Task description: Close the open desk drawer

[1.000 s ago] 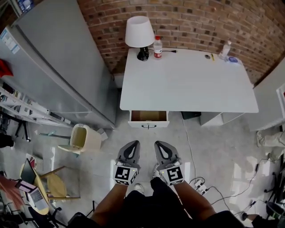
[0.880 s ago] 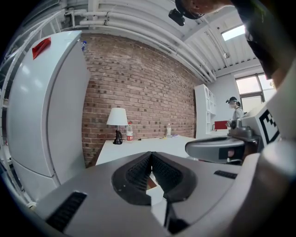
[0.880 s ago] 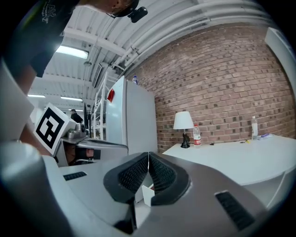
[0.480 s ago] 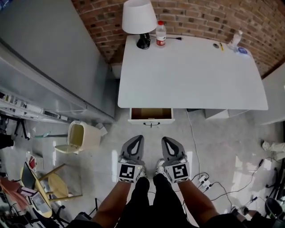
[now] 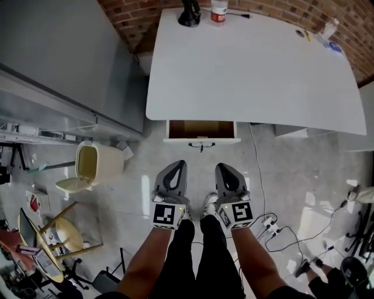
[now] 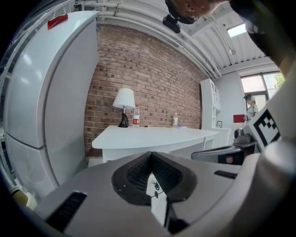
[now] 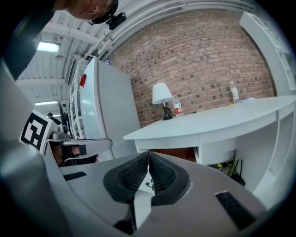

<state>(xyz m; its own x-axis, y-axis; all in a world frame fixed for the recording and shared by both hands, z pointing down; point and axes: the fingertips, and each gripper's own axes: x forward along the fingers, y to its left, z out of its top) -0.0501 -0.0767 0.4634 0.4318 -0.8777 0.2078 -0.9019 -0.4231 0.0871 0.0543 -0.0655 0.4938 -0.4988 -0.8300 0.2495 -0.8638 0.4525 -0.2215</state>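
Drawer (image 5: 201,129) stands pulled out from under the near edge of the white desk (image 5: 251,64), its brown inside showing, just beyond my grippers. Nearest me, the left gripper (image 5: 176,165) and right gripper (image 5: 222,168) hang side by side over the floor, each with its jaws clenched together on nothing (both short of the drawer front, not touching it). At the desk's far edge I see a lamp base (image 5: 189,13) and a bottle (image 5: 218,10).
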